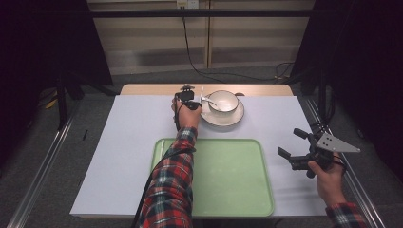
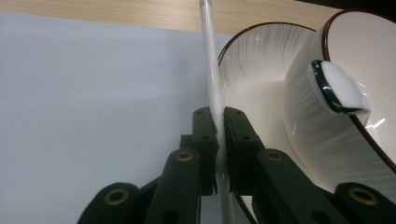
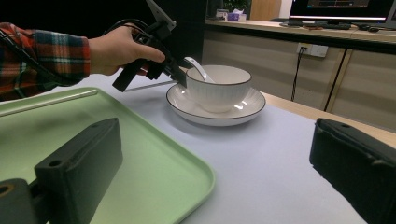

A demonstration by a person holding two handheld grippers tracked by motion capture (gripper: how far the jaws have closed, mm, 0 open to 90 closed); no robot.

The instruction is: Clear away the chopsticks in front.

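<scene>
My left gripper (image 2: 220,116) is shut on a thin white chopstick (image 2: 208,56) that lies beside the saucer (image 2: 254,60). It sits at the far middle of the table (image 1: 195,102), just left of a white bowl (image 1: 223,101) with a dark rim, which stands on that saucer (image 1: 235,118). A white spoon (image 2: 338,88) leans in the bowl, its handle over the rim. My right gripper (image 1: 288,141) hovers open at the right of the green tray (image 1: 228,175), jaws wide apart and nothing between them (image 3: 215,140). It looks toward the bowl (image 3: 217,86) and the left gripper (image 3: 180,77).
A second white chopstick (image 1: 161,149) lies along the tray's left side. A white mat (image 1: 128,137) covers the table; bare wood (image 1: 152,89) shows along the far edge. Cables and cabinets stand beyond the table.
</scene>
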